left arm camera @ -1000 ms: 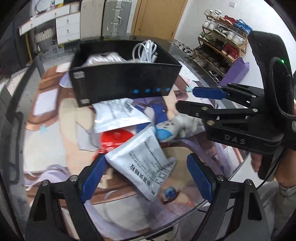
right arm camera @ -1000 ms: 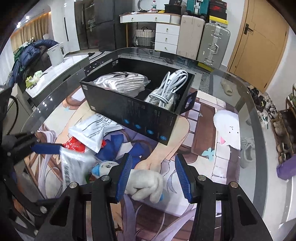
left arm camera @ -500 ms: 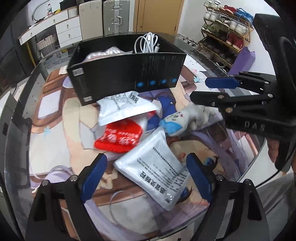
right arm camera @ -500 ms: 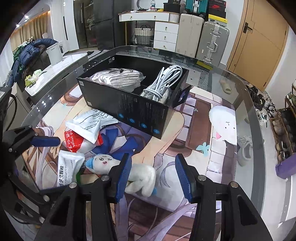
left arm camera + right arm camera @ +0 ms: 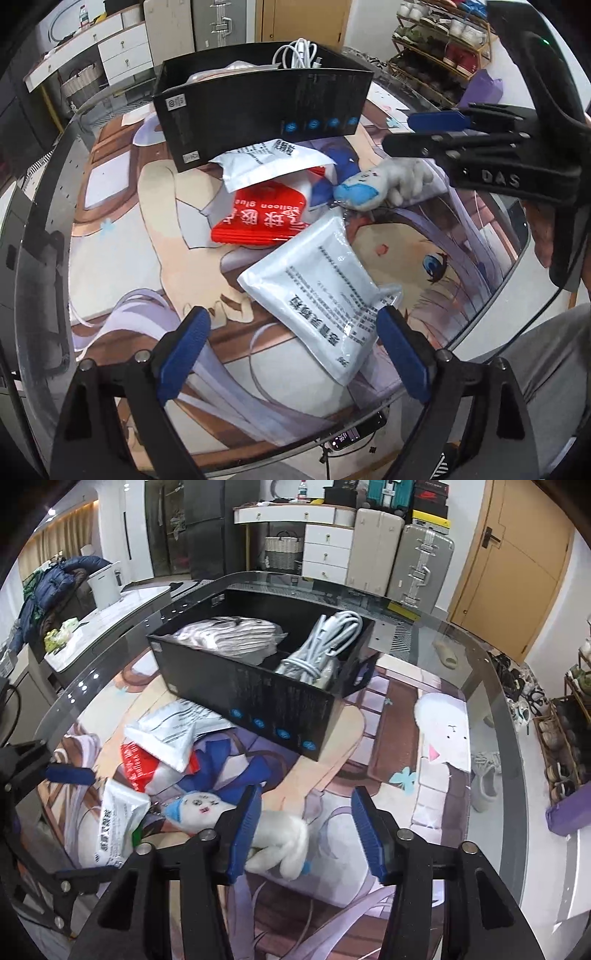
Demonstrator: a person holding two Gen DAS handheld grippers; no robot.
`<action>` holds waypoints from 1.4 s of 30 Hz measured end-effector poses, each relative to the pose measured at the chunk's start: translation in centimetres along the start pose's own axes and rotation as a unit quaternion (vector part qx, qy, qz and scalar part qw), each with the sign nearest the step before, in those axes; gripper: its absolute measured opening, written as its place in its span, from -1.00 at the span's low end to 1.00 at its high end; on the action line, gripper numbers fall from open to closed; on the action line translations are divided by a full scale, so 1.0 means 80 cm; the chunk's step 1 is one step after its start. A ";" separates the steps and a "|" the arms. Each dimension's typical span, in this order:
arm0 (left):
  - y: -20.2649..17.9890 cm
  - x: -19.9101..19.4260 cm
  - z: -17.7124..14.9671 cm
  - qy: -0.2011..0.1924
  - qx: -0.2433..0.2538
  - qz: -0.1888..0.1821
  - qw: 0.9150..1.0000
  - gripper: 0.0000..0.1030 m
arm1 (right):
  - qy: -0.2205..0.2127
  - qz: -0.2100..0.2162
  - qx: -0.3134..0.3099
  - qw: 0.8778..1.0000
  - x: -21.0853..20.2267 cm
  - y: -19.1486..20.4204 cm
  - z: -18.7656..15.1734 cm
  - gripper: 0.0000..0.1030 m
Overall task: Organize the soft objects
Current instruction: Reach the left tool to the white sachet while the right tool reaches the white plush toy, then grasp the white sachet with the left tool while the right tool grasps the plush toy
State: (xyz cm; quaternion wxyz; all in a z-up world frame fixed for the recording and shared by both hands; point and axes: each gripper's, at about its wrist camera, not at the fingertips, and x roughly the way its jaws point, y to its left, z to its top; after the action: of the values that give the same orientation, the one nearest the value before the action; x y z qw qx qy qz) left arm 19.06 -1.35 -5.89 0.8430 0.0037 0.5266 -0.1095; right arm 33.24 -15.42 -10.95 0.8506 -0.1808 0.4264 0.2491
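Note:
A black box (image 5: 258, 107) (image 5: 255, 690) stands at the back of the mat, holding a folded white cloth pack (image 5: 236, 638) and a coiled white cable (image 5: 325, 646). In front of it lie a white pouch (image 5: 273, 162), a red pouch (image 5: 266, 218), a second white pouch (image 5: 325, 291) (image 5: 118, 819) and a white plush toy with a blue head (image 5: 384, 184) (image 5: 258, 827). My left gripper (image 5: 295, 347) is open above the second white pouch. My right gripper (image 5: 306, 827) is open over the plush toy's body, apart from it.
The glass table (image 5: 491, 709) carries a printed anime mat (image 5: 118, 236). Its curved edge runs close on the right in the left wrist view. Drawers and suitcases (image 5: 402, 561) stand behind, a shoe rack (image 5: 565, 746) to the right.
The left gripper let the white pouch drop onto the mat and pulled back above it. The right gripper lifted back from the plush toy, which stays on the mat.

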 end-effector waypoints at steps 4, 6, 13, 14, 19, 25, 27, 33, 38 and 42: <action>-0.005 0.003 0.004 0.000 0.002 0.005 1.000 0.78 | 0.009 0.001 0.007 1.000 0.007 -0.006 -0.001 0.24; -0.012 0.005 0.004 0.009 0.034 0.006 0.999 0.79 | 0.011 0.002 0.014 1.000 0.005 -0.011 -0.003 0.24; 0.010 0.005 0.004 0.013 0.049 0.030 0.998 0.84 | 0.023 0.023 0.018 0.999 0.000 -0.018 -0.016 0.24; 0.019 0.004 0.003 0.012 0.040 0.037 0.998 0.84 | 0.025 0.027 0.016 0.999 -0.003 -0.016 -0.018 0.24; 0.035 -0.009 0.012 -0.007 0.013 0.043 0.999 0.80 | -0.001 0.021 0.026 0.999 -0.028 -0.016 -0.018 0.24; 0.020 -0.019 0.023 -0.036 -0.004 -0.016 0.999 0.81 | -0.022 0.063 0.042 0.997 -0.044 -0.028 -0.012 0.24; 0.009 -0.009 0.027 -0.022 0.002 -0.012 1.000 0.81 | -0.019 0.078 0.020 0.997 -0.040 -0.015 -0.015 0.24; -0.001 0.008 0.021 -0.001 0.004 0.005 1.000 0.81 | 0.014 0.107 -0.034 0.994 -0.021 0.021 -0.028 0.24; 0.015 0.003 0.013 -0.001 -0.008 0.010 1.000 0.81 | 0.050 0.129 -0.054 0.989 -0.009 0.040 -0.044 0.24; 0.026 0.000 0.011 -0.002 -0.009 0.022 1.000 0.81 | 0.066 0.140 -0.055 0.986 -0.010 0.054 -0.053 0.29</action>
State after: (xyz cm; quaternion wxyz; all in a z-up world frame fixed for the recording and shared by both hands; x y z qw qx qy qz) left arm 20.27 0.56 -5.74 0.8462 0.0077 0.5257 -0.0867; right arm 27.66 -14.33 -13.12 0.7661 -0.1820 0.4885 0.3759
